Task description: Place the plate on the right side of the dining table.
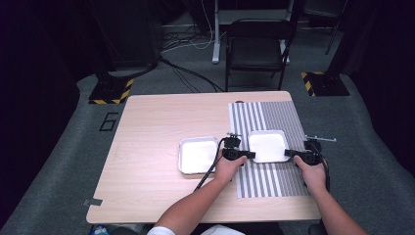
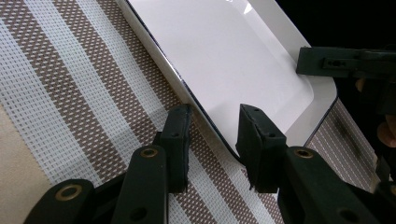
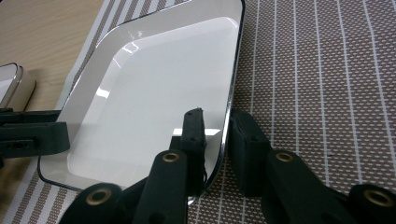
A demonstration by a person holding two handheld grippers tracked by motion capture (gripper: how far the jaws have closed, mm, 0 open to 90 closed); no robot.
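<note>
We see bare forearms, a white sleeve edge at the left upper arm, and two black grippers, the left gripper (image 1: 234, 154) trailing a black cable and the right gripper (image 1: 308, 155), whose matte jaws pivot on brass-ringed rivets with small screw holes.

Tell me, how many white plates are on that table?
2. One white square plate lies on the striped woven mat, gripped at its edges by the left gripper and right gripper; the other white square plate sits on bare wooden table.

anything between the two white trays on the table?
Left gripper sits between the left tray and the right tray, clamped on the right tray's rim, with bare tabletop and mat edge. High view.
</note>
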